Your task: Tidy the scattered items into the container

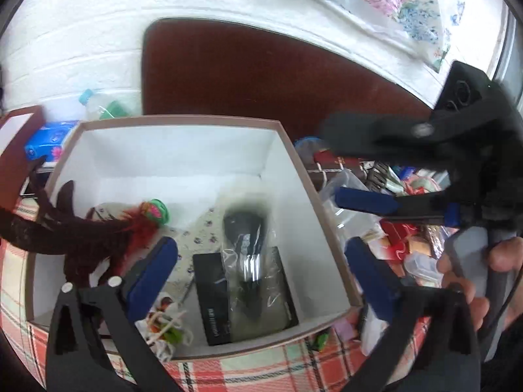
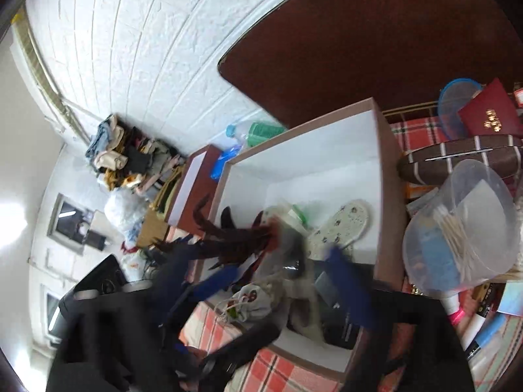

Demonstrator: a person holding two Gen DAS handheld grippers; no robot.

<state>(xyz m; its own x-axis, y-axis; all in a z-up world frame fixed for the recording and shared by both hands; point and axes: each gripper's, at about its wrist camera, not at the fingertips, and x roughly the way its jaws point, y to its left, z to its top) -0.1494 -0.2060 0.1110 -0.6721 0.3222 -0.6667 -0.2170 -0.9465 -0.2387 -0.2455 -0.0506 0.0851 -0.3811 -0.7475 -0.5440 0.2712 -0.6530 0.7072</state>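
An open cardboard box (image 1: 294, 150) with a white inside sits on the plaid cloth; it also shows in the right wrist view (image 2: 382, 170). It holds a dark red feather toy (image 1: 85, 232), a black brush in a clear bag (image 1: 248, 245), a black case (image 1: 212, 297), a patterned insole (image 2: 346, 225) and a small drawstring pouch (image 1: 165, 326). My left gripper (image 1: 261, 268) is open over the box's near part, empty. My right gripper (image 2: 287, 281) is open and blurred above the box; in the left wrist view it shows at the right of the box (image 1: 359, 170).
Scattered items lie right of the box: a clear tub with cotton swabs (image 2: 457, 225), a brown striped case (image 2: 457, 160), a red booklet (image 2: 490, 114), markers (image 2: 477, 330). A blue tissue pack (image 1: 45, 140) and a bottle (image 1: 98, 104) lie at the left. A dark headboard (image 1: 261, 75) stands behind.
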